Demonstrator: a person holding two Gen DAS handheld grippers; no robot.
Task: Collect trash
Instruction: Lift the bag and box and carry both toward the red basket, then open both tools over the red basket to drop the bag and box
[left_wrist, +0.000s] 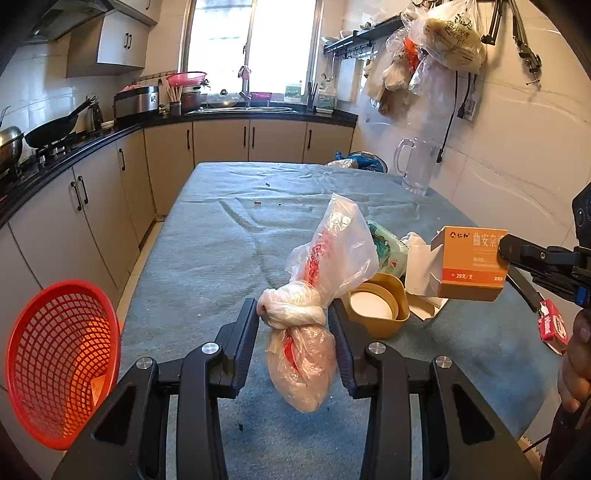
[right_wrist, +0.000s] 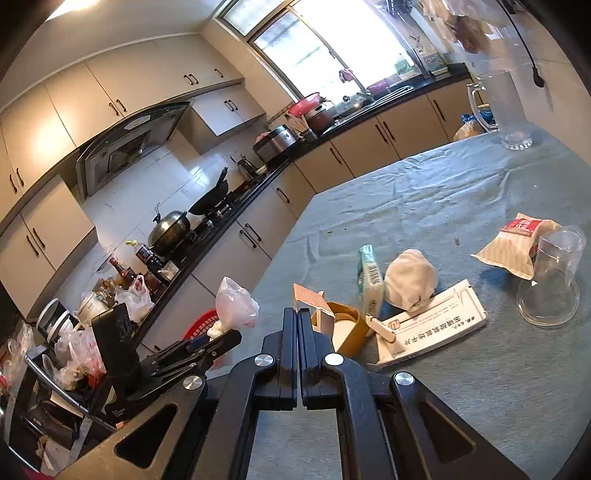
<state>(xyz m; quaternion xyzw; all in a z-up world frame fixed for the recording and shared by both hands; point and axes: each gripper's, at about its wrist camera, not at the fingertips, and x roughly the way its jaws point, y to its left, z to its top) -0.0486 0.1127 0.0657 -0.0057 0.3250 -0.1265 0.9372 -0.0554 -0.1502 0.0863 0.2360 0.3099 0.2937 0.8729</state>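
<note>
We are gripping bag (left_wrist: 301, 347) in left tongs (left_wrist: 295, 314), long axis upright; basket (left_wrist: 61, 363) lying left, nearer left arm (right tongs (right_wrist: 297, 314) clenching box (left_wrist: 471, 264)).

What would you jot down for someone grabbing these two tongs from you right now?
Left tongs: closed on the knotted plastic bag, held up over the table.
Right tongs: shut on the orange box, also lifted.
Red basket: at the table's left edge, beside the left tongs; nothing visible inside it.
Done: two pieces picked up, neither dropped in yet.
Left on the table: tan round container, white flat box, crumpled white wad, green packet, clear plastic cup, red-and-white wrapper.
</note>
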